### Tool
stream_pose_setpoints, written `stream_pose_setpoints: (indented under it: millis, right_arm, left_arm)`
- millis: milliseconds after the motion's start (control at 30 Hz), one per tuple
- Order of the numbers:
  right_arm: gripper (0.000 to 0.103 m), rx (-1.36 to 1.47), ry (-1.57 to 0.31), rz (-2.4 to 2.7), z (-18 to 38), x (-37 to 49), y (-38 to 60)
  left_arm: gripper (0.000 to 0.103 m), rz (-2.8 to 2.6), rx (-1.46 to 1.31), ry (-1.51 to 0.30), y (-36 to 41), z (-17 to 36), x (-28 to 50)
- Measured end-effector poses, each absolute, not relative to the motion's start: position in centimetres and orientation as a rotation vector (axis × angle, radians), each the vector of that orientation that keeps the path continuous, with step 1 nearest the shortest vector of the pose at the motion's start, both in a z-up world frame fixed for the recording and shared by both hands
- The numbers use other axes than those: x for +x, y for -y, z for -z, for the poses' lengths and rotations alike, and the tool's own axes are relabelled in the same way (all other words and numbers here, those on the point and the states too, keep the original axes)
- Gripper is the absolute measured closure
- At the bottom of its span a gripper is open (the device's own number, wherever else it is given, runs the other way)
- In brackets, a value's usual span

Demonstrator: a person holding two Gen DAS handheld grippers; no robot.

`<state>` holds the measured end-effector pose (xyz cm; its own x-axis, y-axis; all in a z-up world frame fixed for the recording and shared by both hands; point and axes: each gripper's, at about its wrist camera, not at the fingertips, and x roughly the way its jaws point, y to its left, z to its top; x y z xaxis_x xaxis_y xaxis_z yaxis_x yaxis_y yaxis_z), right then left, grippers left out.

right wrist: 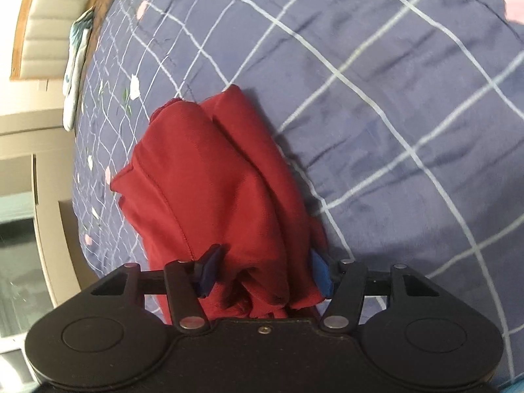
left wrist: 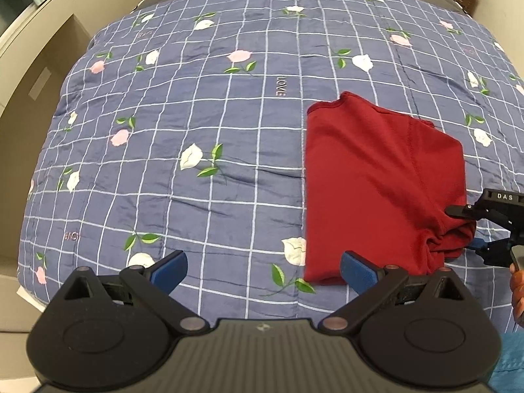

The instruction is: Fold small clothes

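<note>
Red garment [left wrist: 376,183]: partly folded, lying on the checked floral quilt [left wrist: 196,124], long axis running away from the holder. Right gripper [right wrist: 262,270]: nearer, jaws straddling the bunched near-right corner, cloth between the pads, though whether they are pinching it cannot be told. Left gripper [left wrist: 263,270]: jaws spread, holding nothing, hovering just left of the near edge.
</note>
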<state>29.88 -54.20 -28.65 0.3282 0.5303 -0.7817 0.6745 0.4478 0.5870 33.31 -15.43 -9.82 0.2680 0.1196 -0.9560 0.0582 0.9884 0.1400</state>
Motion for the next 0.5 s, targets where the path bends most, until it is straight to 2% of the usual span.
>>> stream_pose_setpoints:
  millis: [100, 367, 500]
  right_arm:
    - [0.042, 1.188, -1.324, 0.131, 28.5, 29.8, 54.0]
    - [0.023, 1.107, -1.339, 0.085, 28.1, 30.7, 52.8]
    - [0.019, 1.105, -1.345, 0.081, 28.0, 30.9, 52.3]
  left_arm:
    - [0.001, -0.035, 0.166, -1.302, 15.8, 9.9, 33.2]
    - [0.001, -0.04, 0.15, -1.309, 15.8, 9.9, 33.2]
    - [0.001, -0.043, 0.138, -1.31, 15.7, 10.0, 33.3]
